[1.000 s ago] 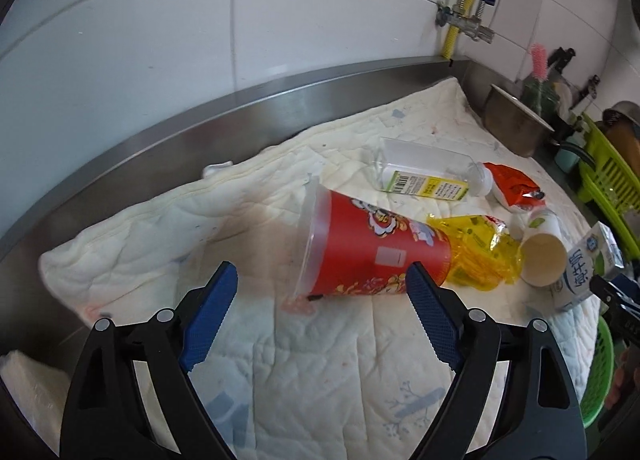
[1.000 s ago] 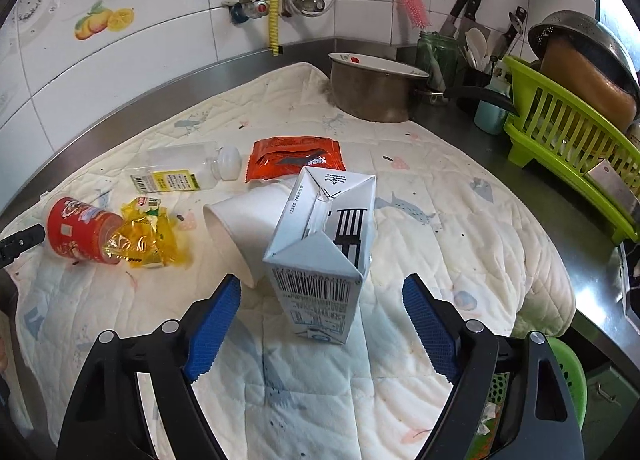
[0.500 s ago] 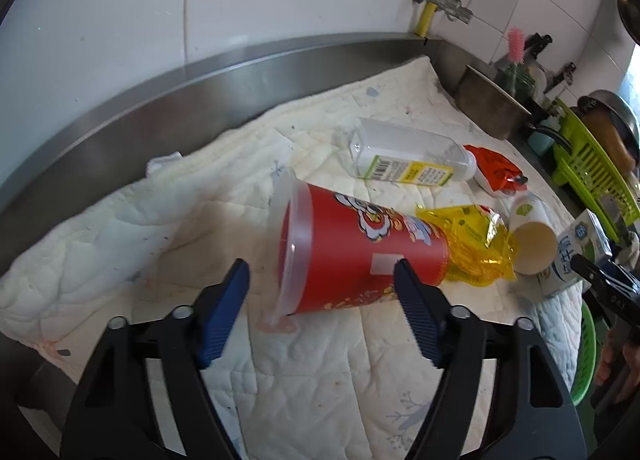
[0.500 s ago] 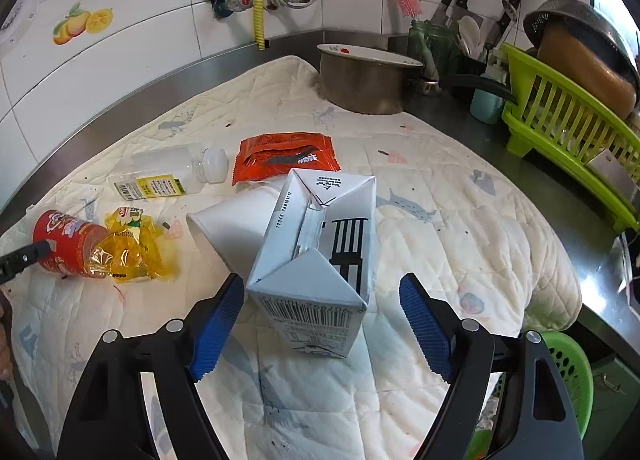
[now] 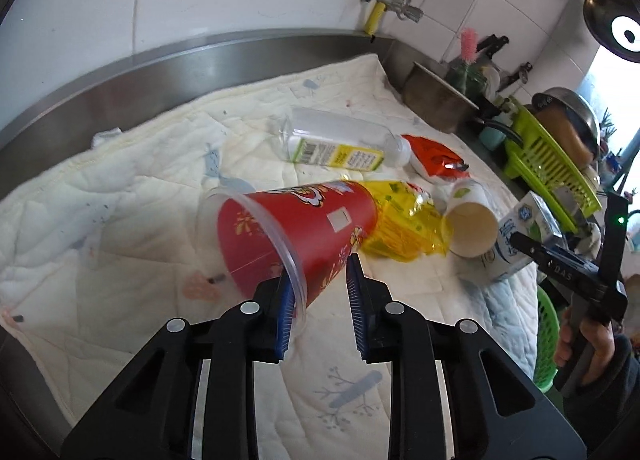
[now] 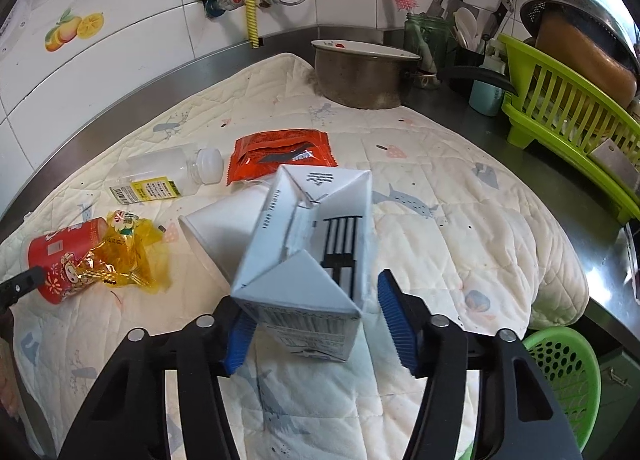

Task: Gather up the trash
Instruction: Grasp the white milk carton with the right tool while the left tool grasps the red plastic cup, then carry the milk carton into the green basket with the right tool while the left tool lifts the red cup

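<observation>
Trash lies scattered on a quilted mat (image 6: 460, 220) over a steel counter (image 5: 200, 64), with both grippers closing on items.

Left gripper (image 5: 318, 300): jaws closing around the lower rim of a red cup (image 5: 296, 232) lying on its side, mouth toward the camera, nothing visible inside; the left pad touches the clear rim, the right pad stands just clear of the wall. Right gripper (image 6: 316, 320): jaws closing with a milk carton (image 6: 308, 252) between them; left pad at the carton's corner, right pad apart from it. A paper cup (image 6: 224, 228), empty, lies touching the carton. A yellow wrapper (image 6: 128, 256) rests against the red cup. A clear bottle (image 6: 168, 176) and a red packet (image 6: 280, 152) lie behind. A metal pot (image 6: 360, 76), green rack (image 6: 560, 108) and green basket (image 6: 564, 368) border the mat; white tiles (image 6: 140, 20) back the counter.
</observation>
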The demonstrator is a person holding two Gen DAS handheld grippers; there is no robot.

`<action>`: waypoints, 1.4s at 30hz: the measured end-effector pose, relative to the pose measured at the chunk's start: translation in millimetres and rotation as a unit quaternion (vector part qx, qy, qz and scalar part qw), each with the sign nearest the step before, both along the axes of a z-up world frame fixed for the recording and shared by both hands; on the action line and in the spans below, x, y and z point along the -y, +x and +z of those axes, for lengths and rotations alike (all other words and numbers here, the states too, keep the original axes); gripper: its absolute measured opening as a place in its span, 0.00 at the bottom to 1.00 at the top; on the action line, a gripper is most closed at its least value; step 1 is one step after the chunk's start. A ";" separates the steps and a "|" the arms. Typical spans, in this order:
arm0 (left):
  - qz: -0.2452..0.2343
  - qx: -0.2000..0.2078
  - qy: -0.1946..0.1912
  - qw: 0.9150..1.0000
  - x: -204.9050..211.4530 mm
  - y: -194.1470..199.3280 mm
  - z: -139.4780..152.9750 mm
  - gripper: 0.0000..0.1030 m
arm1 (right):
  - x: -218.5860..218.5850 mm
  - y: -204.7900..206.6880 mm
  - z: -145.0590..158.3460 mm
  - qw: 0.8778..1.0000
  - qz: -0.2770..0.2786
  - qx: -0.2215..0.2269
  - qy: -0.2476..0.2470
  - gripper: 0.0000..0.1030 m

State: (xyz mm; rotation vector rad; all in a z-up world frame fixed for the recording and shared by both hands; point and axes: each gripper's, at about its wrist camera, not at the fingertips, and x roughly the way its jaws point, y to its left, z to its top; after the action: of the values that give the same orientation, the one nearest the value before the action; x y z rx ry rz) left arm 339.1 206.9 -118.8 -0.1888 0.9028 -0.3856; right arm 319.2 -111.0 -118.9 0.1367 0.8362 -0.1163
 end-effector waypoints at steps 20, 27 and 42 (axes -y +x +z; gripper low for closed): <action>0.030 0.028 -0.005 0.999 16.6 -31.4 17.7 0.03 | 10.1 -56.6 22.0 0.998 0.061 0.021 -0.007 0.38; 0.026 0.053 -0.020 0.998 30.4 -75.3 42.8 0.03 | 31.6 -108.8 28.6 0.997 0.074 0.029 -0.024 0.38; -0.109 0.062 -0.055 0.991 162.3 -140.4 64.1 0.03 | 149.3 -208.3 -28.5 0.996 -0.035 -0.059 -0.061 0.39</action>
State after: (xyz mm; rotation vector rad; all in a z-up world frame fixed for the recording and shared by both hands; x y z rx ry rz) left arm 198.8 44.6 -54.7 -0.1661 0.7809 -0.6452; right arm 110.8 -260.3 -147.3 0.0449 0.9408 -0.2435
